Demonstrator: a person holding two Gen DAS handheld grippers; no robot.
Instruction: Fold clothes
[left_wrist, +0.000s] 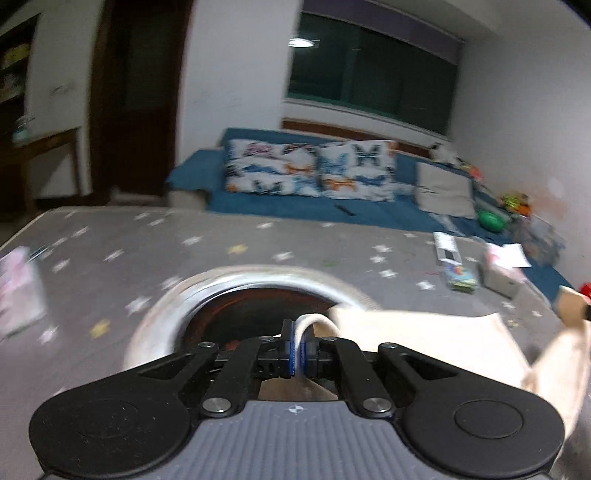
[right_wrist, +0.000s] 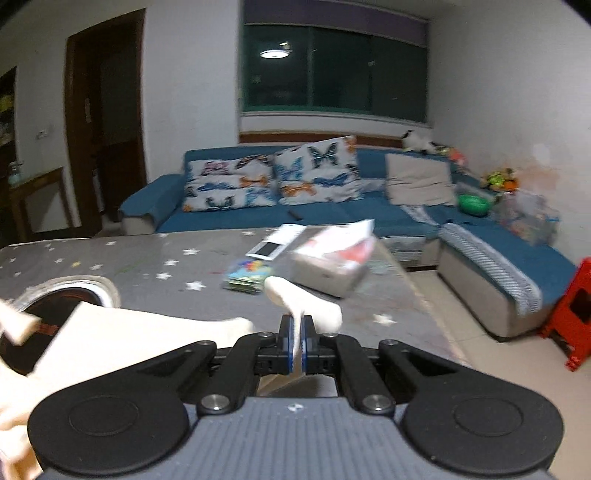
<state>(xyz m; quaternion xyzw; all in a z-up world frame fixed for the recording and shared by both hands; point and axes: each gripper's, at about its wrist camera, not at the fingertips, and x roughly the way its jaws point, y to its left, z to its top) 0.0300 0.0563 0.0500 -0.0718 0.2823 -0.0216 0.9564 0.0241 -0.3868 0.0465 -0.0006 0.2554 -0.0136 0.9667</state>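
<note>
Black linkage arms and a grey ribbed housing fill the near edge of both wrist views. At the left gripper (left_wrist: 298, 345), the blue-padded jaws are pressed together on a thin rolled edge of a cream garment (left_wrist: 424, 339), which loops up out of the pads and spreads away to the right as a broad, flat panel. That gripper points forward and downward over the table (left_wrist: 229, 236).

At the right gripper (right_wrist: 297, 341), the jaws are likewise clamped on the same cream cloth. A bunched fold rises just above and beyond the pads, and the rest of the fabric runs off to the left, low over the table. The garment's long axis therefore lies left to right, stretched between the two grippers at the near side of the table. Both views are blurred, so the cloth's exact shape cannot be told.

A round recessed opening (left_wrist: 258, 295) with a pale rim sits in the grey star-patterned table top, just beyond the left gripper and partly covered by the cloth. At the far right of the table lie a tissue box (right_wrist: 328, 266), a flat white device (right_wrist: 275, 245) and a colourful packet (right_wrist: 247, 277). The middle and left of the table top are open. Beyond the far edge stands a blue sofa (right_wrist: 369, 218) with butterfly cushions (right_wrist: 273, 181), and a red stool (right_wrist: 574, 314) stands on the floor at far right.
</note>
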